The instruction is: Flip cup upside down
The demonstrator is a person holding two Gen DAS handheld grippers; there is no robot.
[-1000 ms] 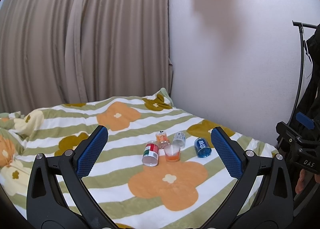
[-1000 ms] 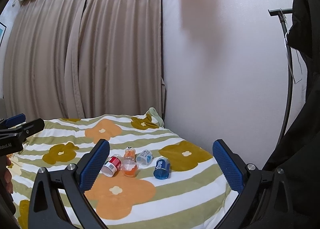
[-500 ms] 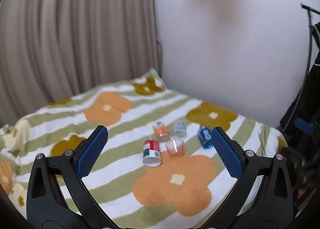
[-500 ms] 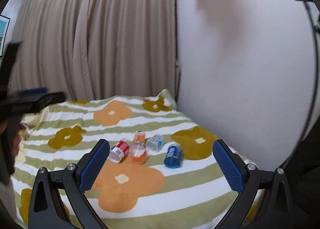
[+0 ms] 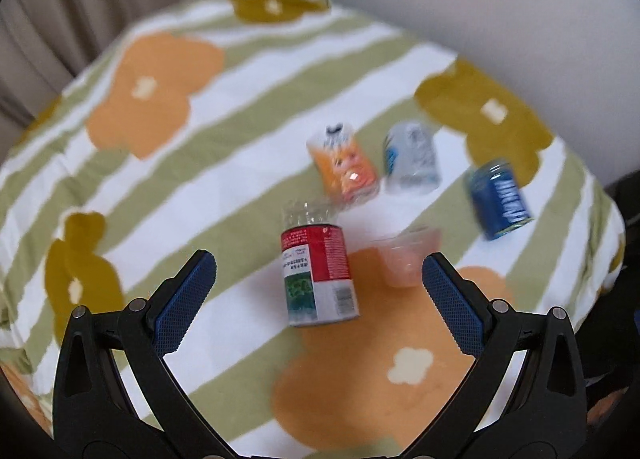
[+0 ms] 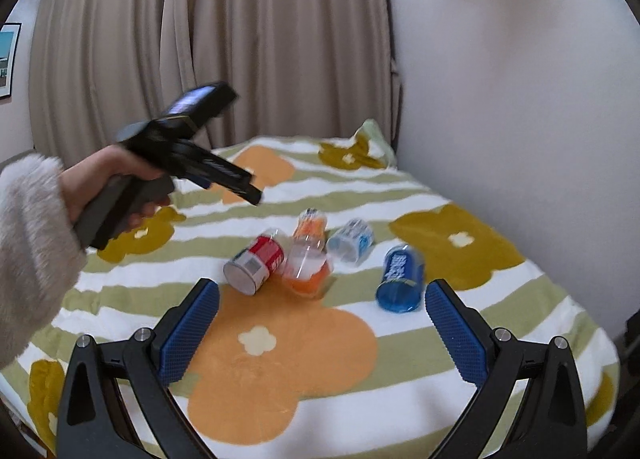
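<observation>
A clear plastic cup (image 5: 406, 255) stands upright with its mouth up on the flowered blanket (image 5: 224, 195); it also shows in the right wrist view (image 6: 306, 265). My left gripper (image 5: 316, 299) is open and empty, above and just short of the cup and the red bottle (image 5: 318, 279). My right gripper (image 6: 322, 323) is open and empty, nearer the bed's front, well short of the cup. The left gripper's body (image 6: 188, 147) shows in the right wrist view, held in a hand.
Small bottles lie on their sides around the cup: a red one (image 6: 256, 261), an orange one (image 5: 344, 169), a pale blue-white one (image 5: 412, 159) and a dark blue one (image 5: 500, 199). The wall (image 6: 500, 79) runs along the right, curtains (image 6: 200, 39) behind the bed.
My left gripper has moved forward and down toward the bottles and cup, which now look much larger. My right gripper has moved a little closer too. Both stay open.
</observation>
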